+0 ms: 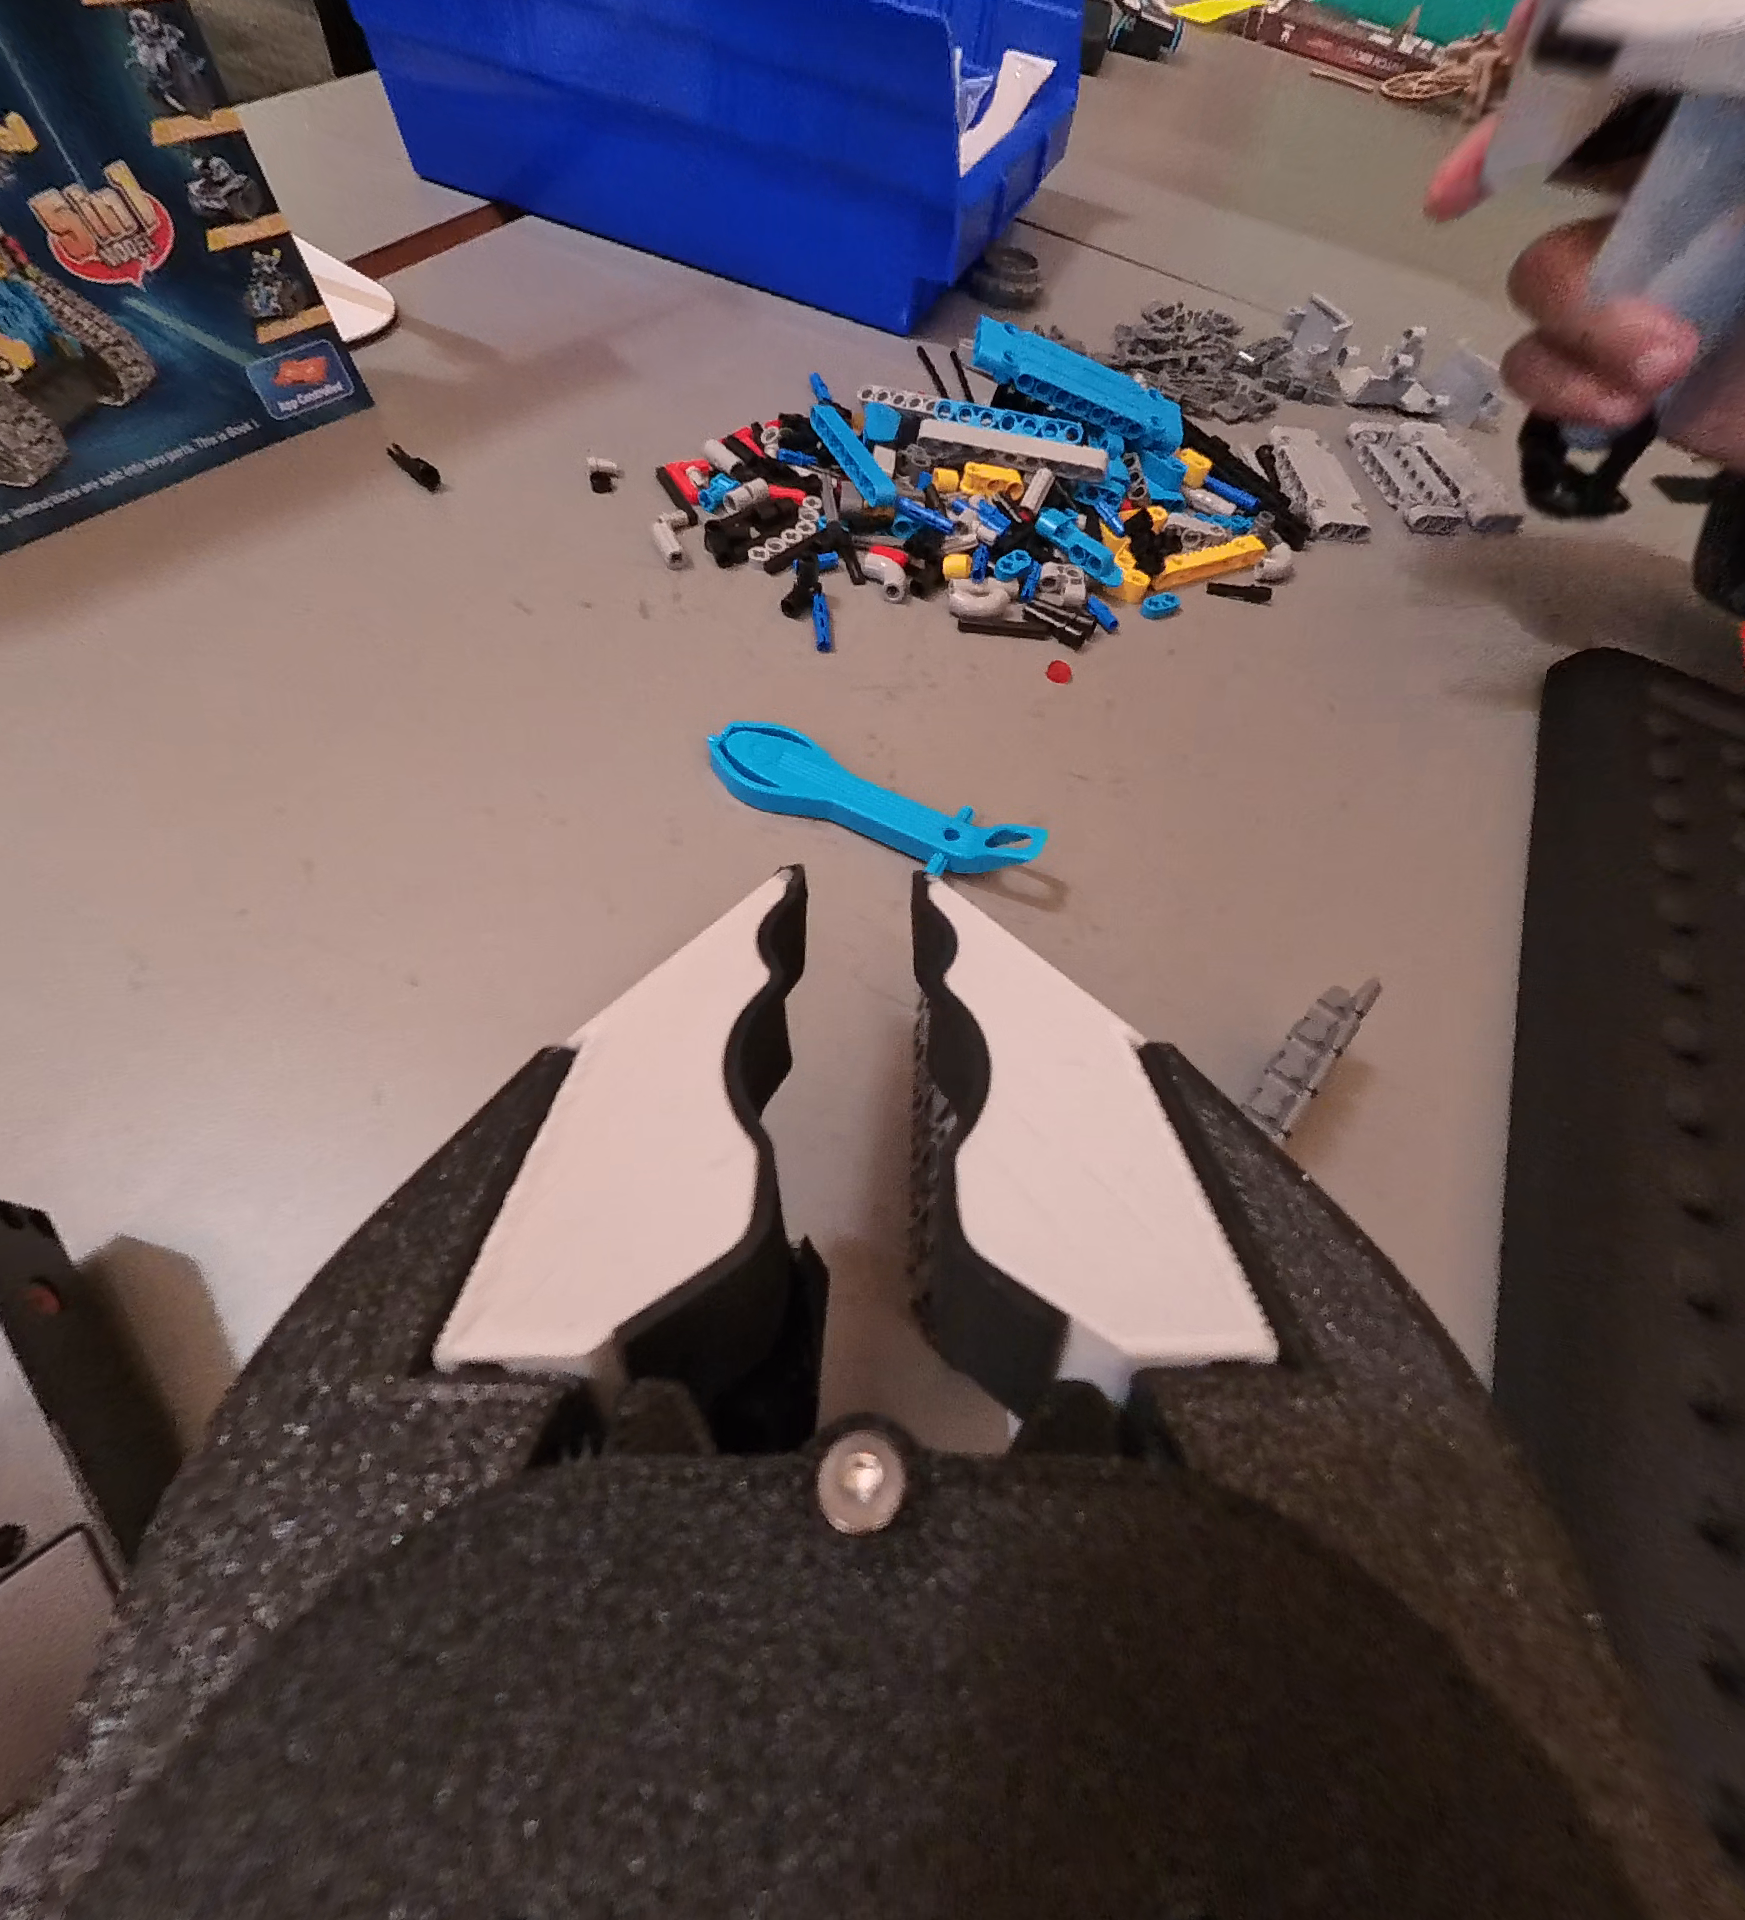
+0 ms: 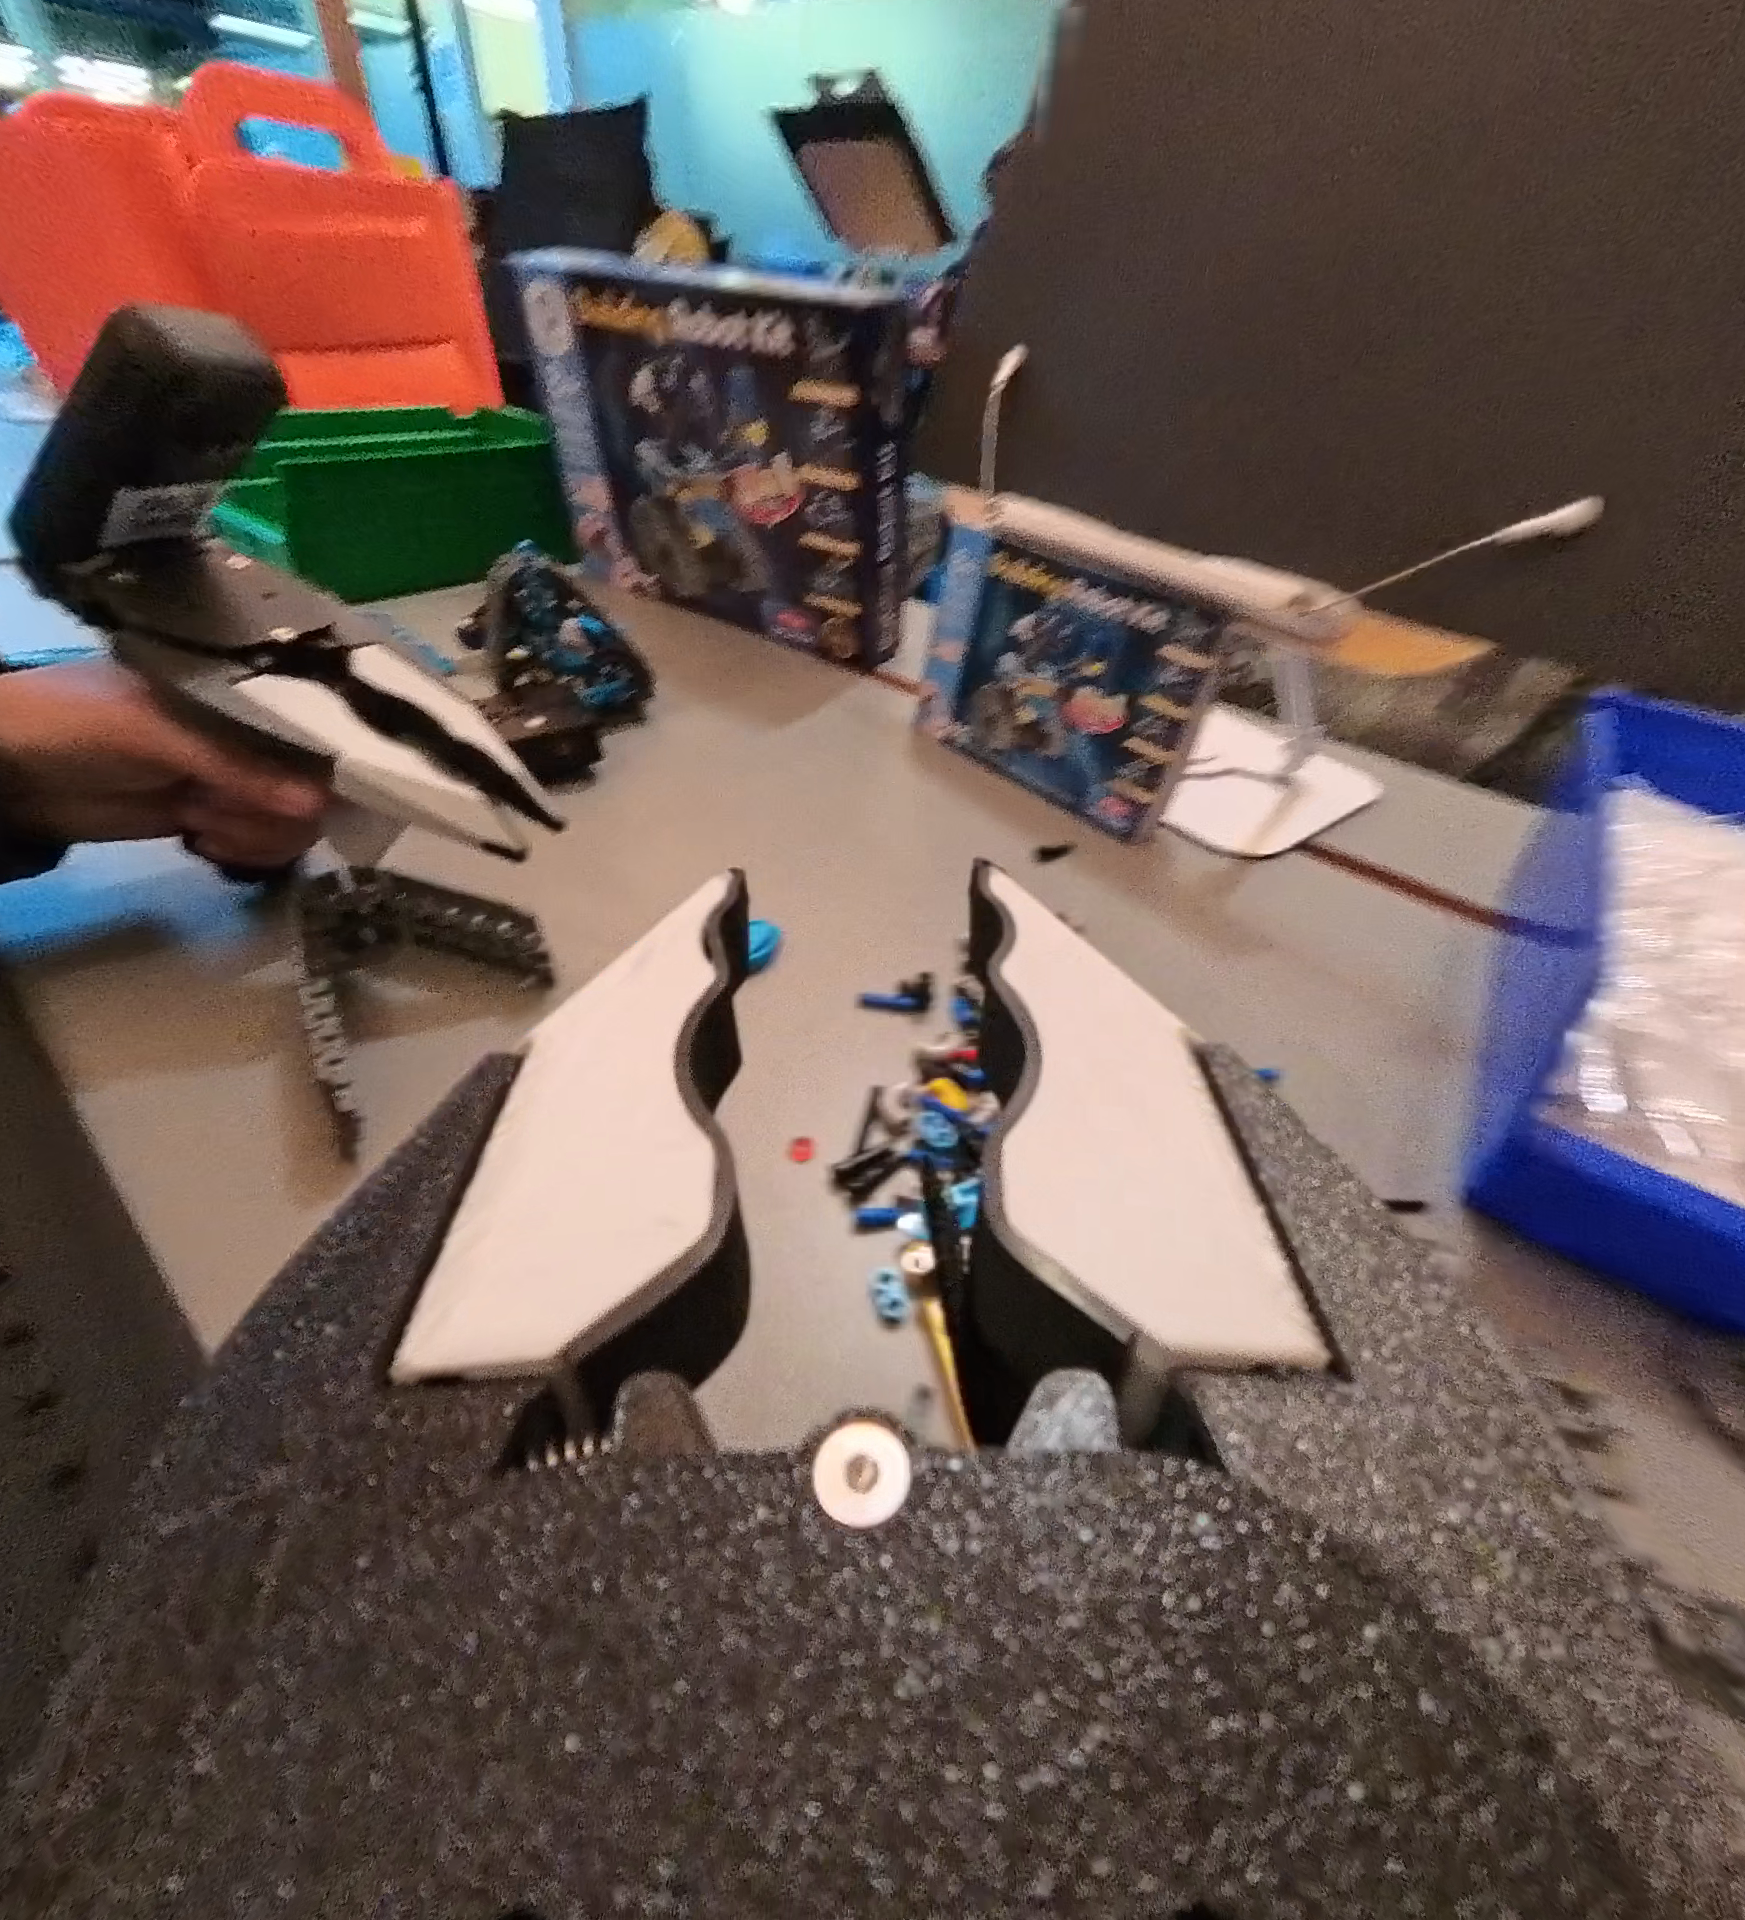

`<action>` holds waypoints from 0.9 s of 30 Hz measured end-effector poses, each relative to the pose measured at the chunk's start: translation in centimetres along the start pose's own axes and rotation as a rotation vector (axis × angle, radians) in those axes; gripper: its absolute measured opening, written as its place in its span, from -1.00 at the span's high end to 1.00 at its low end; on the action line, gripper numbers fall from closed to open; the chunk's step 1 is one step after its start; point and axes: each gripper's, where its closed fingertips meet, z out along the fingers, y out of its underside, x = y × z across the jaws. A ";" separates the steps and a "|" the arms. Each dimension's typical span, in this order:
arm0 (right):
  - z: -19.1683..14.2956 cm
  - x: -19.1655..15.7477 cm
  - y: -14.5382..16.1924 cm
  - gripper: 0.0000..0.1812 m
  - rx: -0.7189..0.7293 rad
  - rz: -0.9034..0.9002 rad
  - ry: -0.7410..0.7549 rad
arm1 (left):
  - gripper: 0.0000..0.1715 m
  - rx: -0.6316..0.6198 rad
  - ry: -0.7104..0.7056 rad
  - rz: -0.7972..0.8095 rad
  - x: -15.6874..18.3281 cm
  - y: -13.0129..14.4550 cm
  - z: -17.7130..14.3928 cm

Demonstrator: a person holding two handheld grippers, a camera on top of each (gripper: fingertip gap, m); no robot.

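Left hand-held gripper (image 1: 855, 878) hangs low over the grey table (image 1: 328, 831), tips apart by a narrow gap, nothing between them. Just ahead lies a light-blue flat tool (image 1: 863, 800), w/ a pile of small building pieces (image 1: 993, 499) farther on. Right hand-held gripper (image 2: 860, 883) is wider open, empty, angled down over the pile. Blue bin (image 2: 1668, 977) to its right holds clear plastic bags (image 2: 1720, 977); view blurred.
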 end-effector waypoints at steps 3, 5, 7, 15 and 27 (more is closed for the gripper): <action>4.0 -4.1 2.1 0.49 -0.107 0.061 -0.137 | 0.79 0.012 -0.002 0.013 0.1 -0.3 -0.2; 6.4 -5.5 2.9 0.48 -0.153 0.092 -0.190 | 0.79 0.005 0.005 0.014 0.2 -0.2 -0.1; 8.6 -6.9 4.0 0.46 -0.221 0.121 -0.266 | 0.79 0.011 0.015 0.017 0.4 -0.4 -0.2; 11.0 -12.8 9.7 0.49 -0.457 0.027 -0.531 | 0.78 0.018 0.169 -0.034 1.8 -0.9 -1.7; 12.8 -13.2 10.7 0.77 -0.494 -0.202 -0.505 | 0.87 -0.196 0.187 0.090 2.7 3.3 -0.4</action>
